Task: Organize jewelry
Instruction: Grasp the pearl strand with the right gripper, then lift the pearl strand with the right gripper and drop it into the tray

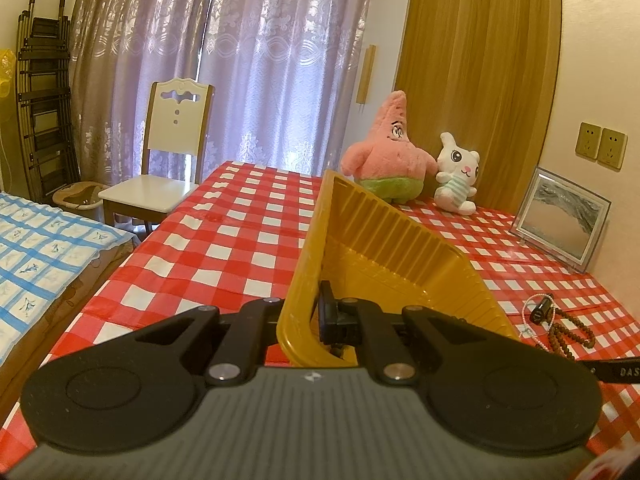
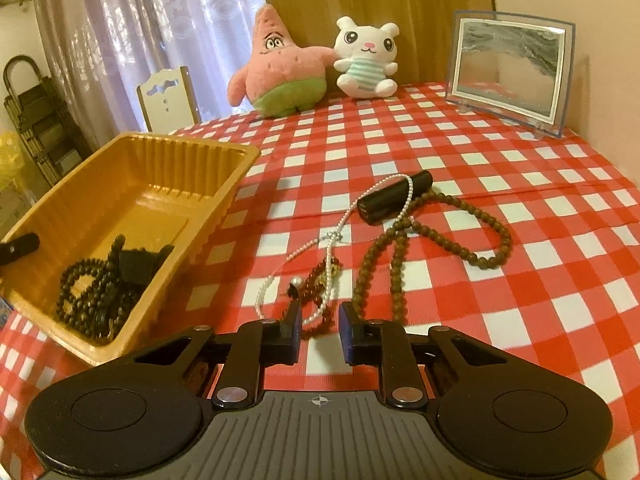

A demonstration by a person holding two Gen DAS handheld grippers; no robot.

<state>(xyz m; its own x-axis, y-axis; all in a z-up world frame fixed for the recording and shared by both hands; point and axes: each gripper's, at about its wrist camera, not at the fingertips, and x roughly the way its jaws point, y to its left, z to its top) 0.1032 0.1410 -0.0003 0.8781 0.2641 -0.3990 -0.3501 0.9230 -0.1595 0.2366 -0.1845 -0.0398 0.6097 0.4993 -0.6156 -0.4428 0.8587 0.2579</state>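
Dark beads [image 2: 90, 300] in yellow tray [image 2: 168, 148]

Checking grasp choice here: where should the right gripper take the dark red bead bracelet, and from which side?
Grip the bracelet at its near loop, coming from above and the near side: that bunched strand lies flat just ahead of the right gripper. Avoid the far end, where the pearl strand crosses it.

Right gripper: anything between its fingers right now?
Yes. The right wrist view shows the right gripper open around part of a dark red bead bracelet, tangled with the pearl strand.
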